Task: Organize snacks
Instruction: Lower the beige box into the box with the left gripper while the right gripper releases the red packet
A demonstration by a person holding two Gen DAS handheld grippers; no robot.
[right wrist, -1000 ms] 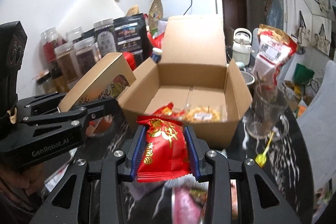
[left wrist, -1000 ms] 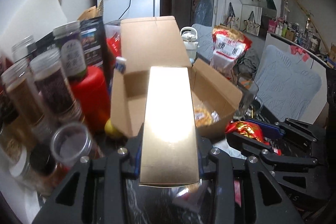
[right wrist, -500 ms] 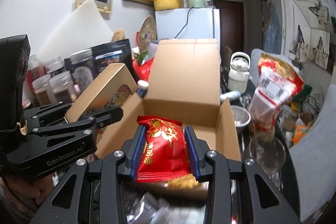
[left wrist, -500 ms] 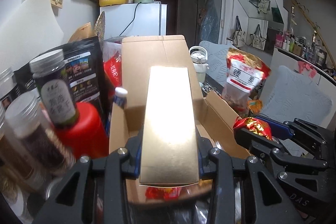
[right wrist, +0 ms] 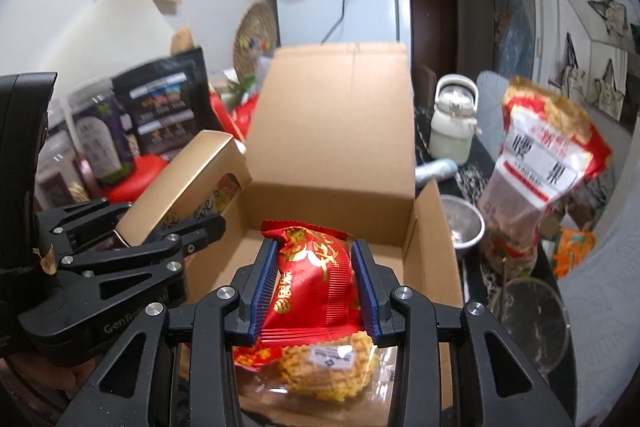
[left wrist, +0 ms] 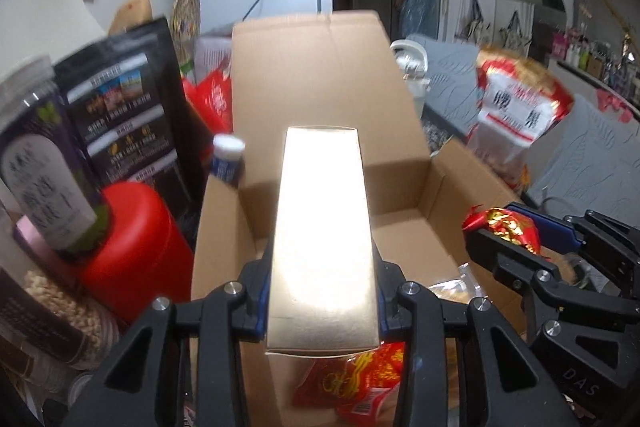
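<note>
An open cardboard box stands ahead, its back flap upright; it also shows in the right wrist view. My left gripper is shut on a long gold snack box, held over the box's left part; the gold box shows from the side in the right wrist view. My right gripper is shut on a red snack packet, held over the box's front; the packet also shows in the left wrist view. A clear bag of yellow waffle snacks and a red packet lie inside the box.
Left of the box stand a red canister, jars, a black pouch and a small blue-and-white bottle. To the right are a large red-and-white snack bag, a white kettle, a metal bowl and a glass.
Both grippers have moved forward and up over the open box, still holding their snacks. The box interior now lies right below them.
</note>
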